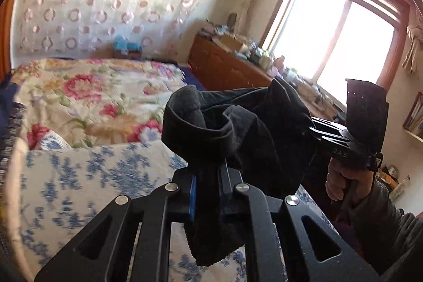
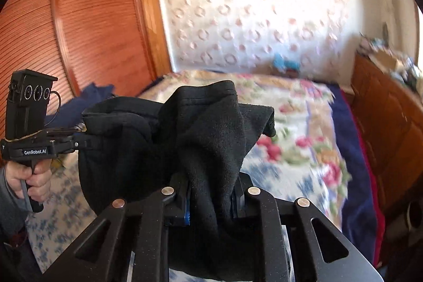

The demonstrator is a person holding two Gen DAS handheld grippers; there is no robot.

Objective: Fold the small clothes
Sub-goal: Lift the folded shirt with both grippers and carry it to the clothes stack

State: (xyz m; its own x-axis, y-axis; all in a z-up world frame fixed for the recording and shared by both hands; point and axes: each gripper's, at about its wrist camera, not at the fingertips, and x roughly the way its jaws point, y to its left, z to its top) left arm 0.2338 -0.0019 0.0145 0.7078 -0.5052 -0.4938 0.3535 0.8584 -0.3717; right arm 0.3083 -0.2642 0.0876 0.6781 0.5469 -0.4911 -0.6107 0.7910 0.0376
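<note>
- Nearest the left wrist camera, the left gripper (image 1: 223, 163) has its fingers closed almost fully, pinching one edge of a small black garment (image 1: 238, 123), which bunches above them and hangs in a short flap below.
- From the right wrist camera, the right gripper (image 2: 211, 192) is likewise nearly closed on another part of the same black garment (image 2: 201, 128), with cloth gathered thickly between its fingers.
- Each view shows the opposite tool off to the side, gripped by a hand (image 1: 343, 184), so the garment is slung between the two grippers, held clear above the bed (image 1: 79, 176) and not resting on it.
- Below it lies the blue-flowered cover at the near edge of the bed; a pink-flowered quilt (image 2: 290, 123) covers the far part toward the headboard wall.
- Judged from this, the step in hand is picking up and opening out the piece: it is still crumpled, with no clean fold visible.
- Next, the move likely calls for drawing the two grips apart to pull the cloth taut and flat, then lowering it onto the near part of the bed to start a fold.
- Which kind of garment it is cannot be told from the bunched cloth.
</note>
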